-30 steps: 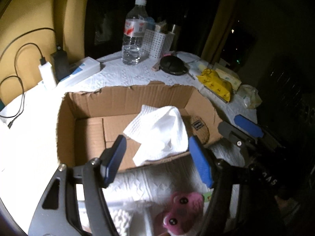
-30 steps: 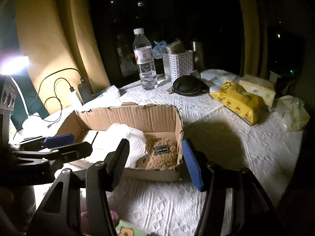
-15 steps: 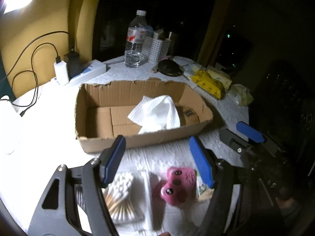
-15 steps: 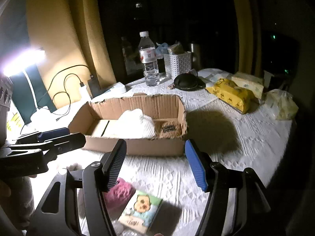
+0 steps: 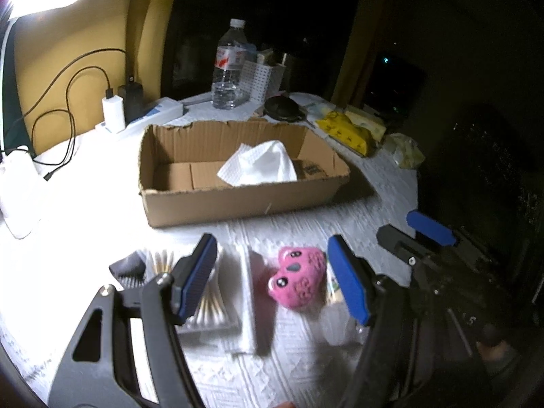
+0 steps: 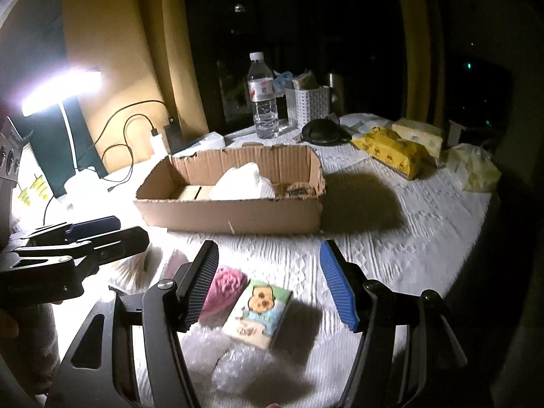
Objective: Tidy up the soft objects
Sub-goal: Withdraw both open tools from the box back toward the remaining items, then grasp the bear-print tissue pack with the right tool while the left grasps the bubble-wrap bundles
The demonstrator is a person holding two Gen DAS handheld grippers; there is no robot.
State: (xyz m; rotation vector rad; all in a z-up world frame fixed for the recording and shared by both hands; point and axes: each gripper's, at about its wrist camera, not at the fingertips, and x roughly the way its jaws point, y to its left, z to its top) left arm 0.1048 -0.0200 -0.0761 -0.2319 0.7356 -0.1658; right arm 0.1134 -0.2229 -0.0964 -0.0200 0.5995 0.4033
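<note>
Left gripper (image 5: 272,272), jaws wide and empty, is seen framing the pink plush frog-faced toy (image 5: 297,280), lying nearer its right pad; right gripper (image 6: 270,284), likewise spread and empty, is offset rightward; corrugated cardboard box (image 5: 238,200) lies beyond.

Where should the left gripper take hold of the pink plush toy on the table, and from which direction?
Probably across the plump middle of the pink plush toy, coming down from above. It lies flat on the tablecloth, face up, between the pads of the open left gripper. A tissue pack lies close beside it, so keep the fingers narrow.
</note>
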